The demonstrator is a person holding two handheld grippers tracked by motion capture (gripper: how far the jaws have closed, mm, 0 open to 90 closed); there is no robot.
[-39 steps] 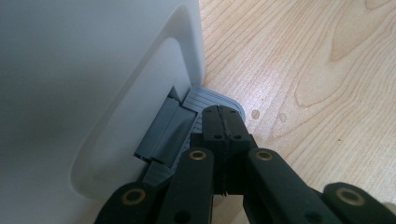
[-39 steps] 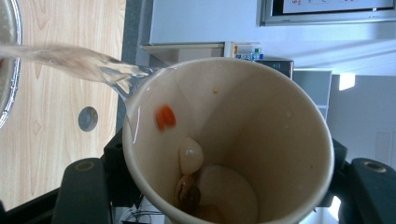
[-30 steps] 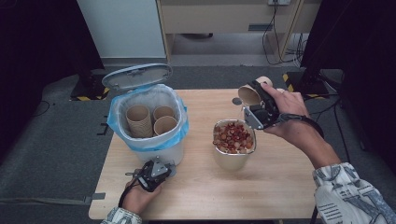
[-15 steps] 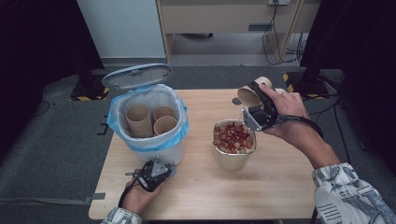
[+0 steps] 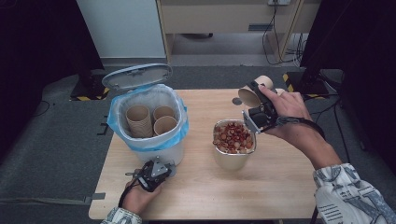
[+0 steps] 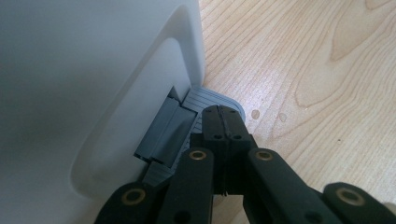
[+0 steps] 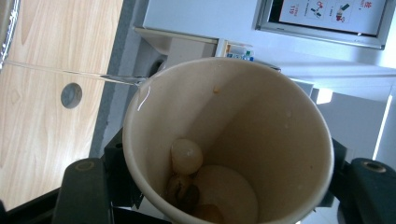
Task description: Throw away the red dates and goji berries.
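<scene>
A paper cup [image 5: 252, 94] is held by the right gripper [image 5: 256, 108] at the upper right of the high view, just above and behind the metal bowl [image 5: 233, 156]. The jaws are closed on the cup's sides, one on each side, as seen in the right gripper view. The cup is tipped on its side with its mouth toward the bowl, most likely so that food can be tipped out. A few bits of food [image 7: 187, 179] are seen stuck at the bottom of the cup [image 7: 229, 140]. The bowl in the middle of the table [image 5: 280, 186] is already full of red and pale scraps [image 5: 232, 136].

The left gripper [image 5: 152, 175] is kept low at the bottom left of the high view, right at the foot of the white bin [image 5: 149, 151]. Its jaws are shut tight with nothing between them, and the tips are pressed on the grey pedal [image 6: 212, 100]. That is likely why the lid [image 5: 136, 76] is held up. Three empty cups [image 5: 152, 120] are already standing inside the bin's blue bag [image 5: 116, 122], so the held cup probably belongs there once it is emptied.
</scene>
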